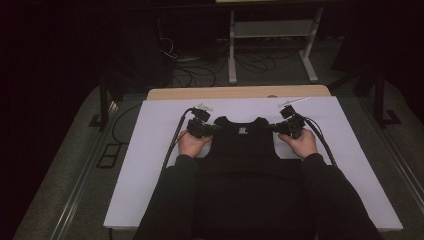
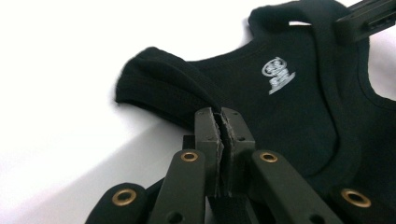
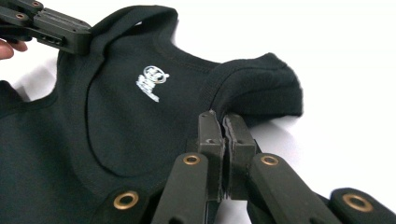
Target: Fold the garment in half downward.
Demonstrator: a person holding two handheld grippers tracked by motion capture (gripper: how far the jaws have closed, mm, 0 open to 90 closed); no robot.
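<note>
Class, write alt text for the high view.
A person's two grippers, left gripper and right gripper, pinch the shoulders of a black tank top lying flat on a white table.

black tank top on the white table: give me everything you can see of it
The black sleeveless top looks like soft ribbed knit, with a scooped neckline and a small white printed logo inside the back of the neck. It lies flat on the white table surface, neck end away from the person, lower part hidden under the forearms. The left gripper is shut on one shoulder strap, the right gripper on the other.
</note>
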